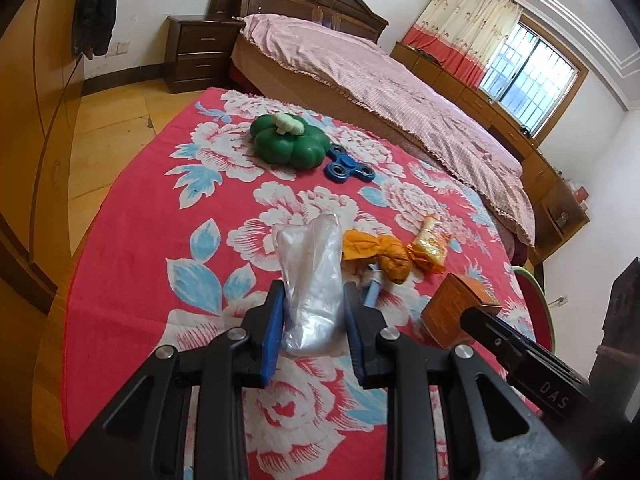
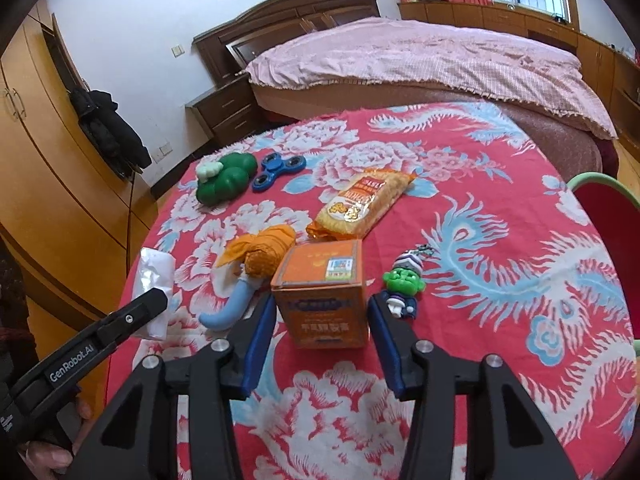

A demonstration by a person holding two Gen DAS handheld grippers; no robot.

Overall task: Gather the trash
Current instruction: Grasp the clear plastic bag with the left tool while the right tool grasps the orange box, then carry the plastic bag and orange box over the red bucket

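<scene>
A clear plastic bag (image 1: 310, 280) stands between the blue pads of my left gripper (image 1: 314, 304), which is shut on it above the red floral tablecloth (image 1: 132, 280). The same bag (image 2: 156, 272) shows at the left of the right wrist view. My right gripper (image 2: 322, 304) has an orange box (image 2: 324, 280) between its pads, and both pads touch the box's sides. Just beyond lie a crumpled orange wrapper (image 2: 264, 252), a yellow snack packet (image 2: 364, 204) and a light blue curved piece (image 2: 236, 304).
A green pumpkin toy (image 1: 288, 142) and a blue fidget spinner (image 1: 346, 168) sit at the far side of the table. A green-faced keychain figure (image 2: 402, 280) lies right of the box. A red chair (image 2: 600, 200) stands at the table's right edge, with a bed (image 2: 420, 60) behind.
</scene>
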